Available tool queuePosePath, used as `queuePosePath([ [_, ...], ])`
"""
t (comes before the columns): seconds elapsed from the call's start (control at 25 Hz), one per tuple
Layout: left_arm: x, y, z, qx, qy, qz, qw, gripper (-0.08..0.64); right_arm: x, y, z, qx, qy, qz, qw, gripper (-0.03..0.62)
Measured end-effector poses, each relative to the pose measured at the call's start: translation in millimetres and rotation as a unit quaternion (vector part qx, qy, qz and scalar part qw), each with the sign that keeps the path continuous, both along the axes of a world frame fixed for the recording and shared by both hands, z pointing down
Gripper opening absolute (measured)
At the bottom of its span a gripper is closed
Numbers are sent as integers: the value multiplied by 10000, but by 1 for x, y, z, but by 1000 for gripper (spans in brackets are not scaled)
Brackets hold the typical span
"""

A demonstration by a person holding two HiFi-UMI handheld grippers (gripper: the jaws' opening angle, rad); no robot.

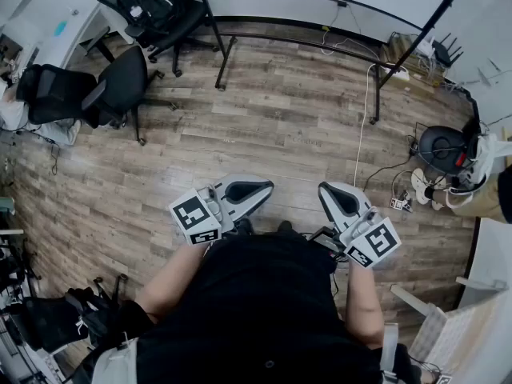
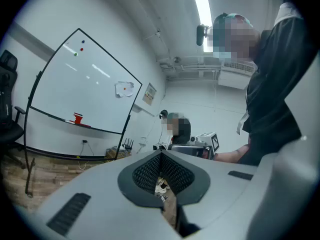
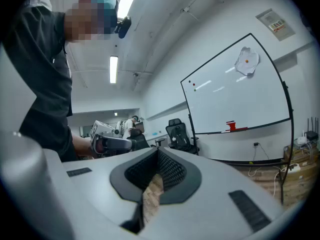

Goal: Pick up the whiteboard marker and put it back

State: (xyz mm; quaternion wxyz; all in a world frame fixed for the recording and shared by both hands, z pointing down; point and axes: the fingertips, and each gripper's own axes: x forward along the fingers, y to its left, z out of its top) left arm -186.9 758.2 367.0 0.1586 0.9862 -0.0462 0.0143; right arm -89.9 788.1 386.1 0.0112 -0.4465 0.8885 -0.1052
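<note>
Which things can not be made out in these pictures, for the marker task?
Whiteboard: mostly cut off by the top edge in the head view.
Whiteboard marker: too small to tell on the tray in both gripper views; only a red object stands out.
Floor below the person: hidden by the body, head view.

Background: chairs, floor, cabling.
A black office chair (image 1: 152,10) is sitting at upper left, with a second chair (image 1: 120,86) standing just below it. A white cable (image 1: 364,126) is trailing across the wood floor (image 1: 264,126) at right.
</note>
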Motion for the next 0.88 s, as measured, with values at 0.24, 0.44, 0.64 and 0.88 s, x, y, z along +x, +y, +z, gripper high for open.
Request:
queuePosePath([
  [0.24, 25, 7, 3, -28, 34, -59, 10000, 11, 16, 11, 7, -22, -71, -199, 9998, 18],
  [0.44, 33, 8, 12, -44, -148, -357, 9992, 11, 28, 24, 8, 110, -111, -391, 9991, 18],
  [0.64, 36, 17, 19, -247, -132, -548, 9981, 10, 29, 36, 26, -117, -226, -744, 9969, 18],
  [0.88, 32, 20, 29, -488, -187, -791, 9955, 10, 46, 30, 39, -342, -334, -545, 9974, 18],
])
